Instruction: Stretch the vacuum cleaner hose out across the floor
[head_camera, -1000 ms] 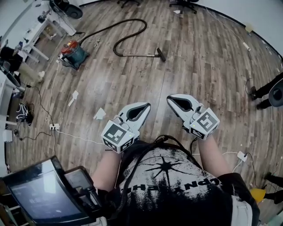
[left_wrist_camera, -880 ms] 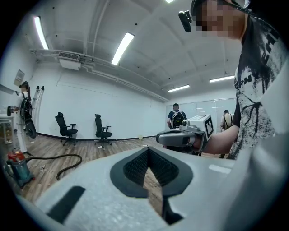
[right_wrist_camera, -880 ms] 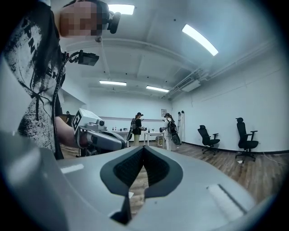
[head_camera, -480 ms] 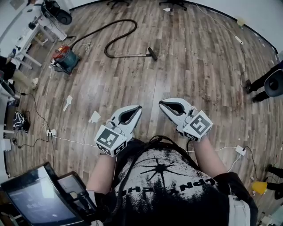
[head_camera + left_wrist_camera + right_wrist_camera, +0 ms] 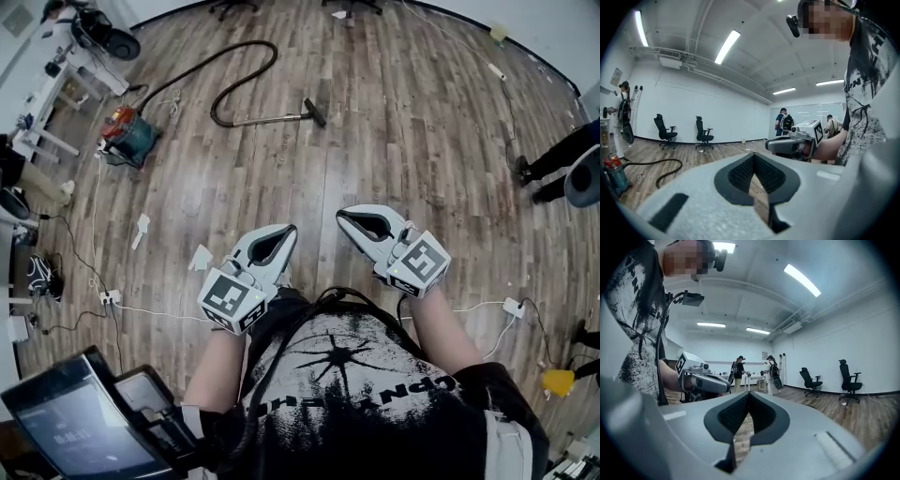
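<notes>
Floor: wood-look planks (image 5: 394, 131), wide open room, white walls, strip lights overhead. Two office chairs (image 5: 664, 131) stand against the far wall.

Vacuum cleaner hose (image 5: 234, 75): black, lying on the far floor in a curved loop, well apart from me. One end runs left to the red-and-teal canister (image 5: 122, 139) beside a white desk (image 5: 61, 80). The other end meets the wand, which ends at the floor nozzle (image 5: 314, 112), to the right.

Left tool (image 5: 289, 231): pads pressed together, nothing pinched, held out over the floor. Right tool (image 5: 343, 216): the same, pads together, just beside the left one.

On the floor between me and the canister: two paper scraps (image 5: 200, 258), a white cable (image 5: 159, 300) and a power strip (image 5: 111, 297). Near right: a white adaptor (image 5: 513, 307) on its own cable. Far right: a person's legs (image 5: 553, 164). A dark screen (image 5: 75, 427) sits at my near left. People stand by a far desk (image 5: 757, 378).
</notes>
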`<state>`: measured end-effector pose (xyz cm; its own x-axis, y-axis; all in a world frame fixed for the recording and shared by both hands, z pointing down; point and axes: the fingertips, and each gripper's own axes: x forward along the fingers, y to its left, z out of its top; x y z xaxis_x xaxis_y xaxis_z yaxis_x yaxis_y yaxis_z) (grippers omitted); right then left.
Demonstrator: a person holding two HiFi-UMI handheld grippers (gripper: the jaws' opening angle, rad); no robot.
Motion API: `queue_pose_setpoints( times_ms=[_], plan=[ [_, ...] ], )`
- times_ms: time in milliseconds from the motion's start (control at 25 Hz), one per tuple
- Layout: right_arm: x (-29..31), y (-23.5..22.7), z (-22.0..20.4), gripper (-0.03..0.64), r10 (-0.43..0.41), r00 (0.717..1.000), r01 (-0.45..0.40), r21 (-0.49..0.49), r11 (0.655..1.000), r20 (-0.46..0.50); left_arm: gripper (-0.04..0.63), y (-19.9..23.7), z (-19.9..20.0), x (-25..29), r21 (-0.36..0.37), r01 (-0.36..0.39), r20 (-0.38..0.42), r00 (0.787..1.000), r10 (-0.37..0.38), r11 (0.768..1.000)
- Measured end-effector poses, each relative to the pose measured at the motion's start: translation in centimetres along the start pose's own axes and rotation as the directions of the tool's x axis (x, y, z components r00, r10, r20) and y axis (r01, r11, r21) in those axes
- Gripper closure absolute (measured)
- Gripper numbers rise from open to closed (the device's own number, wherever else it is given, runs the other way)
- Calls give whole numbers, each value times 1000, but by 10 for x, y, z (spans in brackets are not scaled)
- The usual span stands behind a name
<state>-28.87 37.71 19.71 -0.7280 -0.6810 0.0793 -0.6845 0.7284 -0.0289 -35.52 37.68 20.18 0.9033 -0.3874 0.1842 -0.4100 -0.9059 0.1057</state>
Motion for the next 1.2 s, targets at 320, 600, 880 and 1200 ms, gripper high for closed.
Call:
queue_pose_setpoints(
  times_ms=[320, 600, 880, 1200],
  plan=[
    [46, -41, 17, 609, -77, 997, 76, -48, 996, -14, 594, 66, 20, 20, 31, 76, 21, 997, -77, 997],
    [80, -68, 14, 609, -181, 983, 181, -35, 983, 1, 594, 113, 17, 34, 52, 165, 0, 986, -165, 985],
    [128, -103, 20, 609, -234, 972, 234, -22, 972, 1, 594, 173, 33, 50, 74, 226, -9, 974, -226, 971],
    [195, -112, 6, 609, -222, 975, 221, -9, 975, -25, 594, 230, 20, 43, 59, 246, -23, 969, -245, 967]
  ],
)
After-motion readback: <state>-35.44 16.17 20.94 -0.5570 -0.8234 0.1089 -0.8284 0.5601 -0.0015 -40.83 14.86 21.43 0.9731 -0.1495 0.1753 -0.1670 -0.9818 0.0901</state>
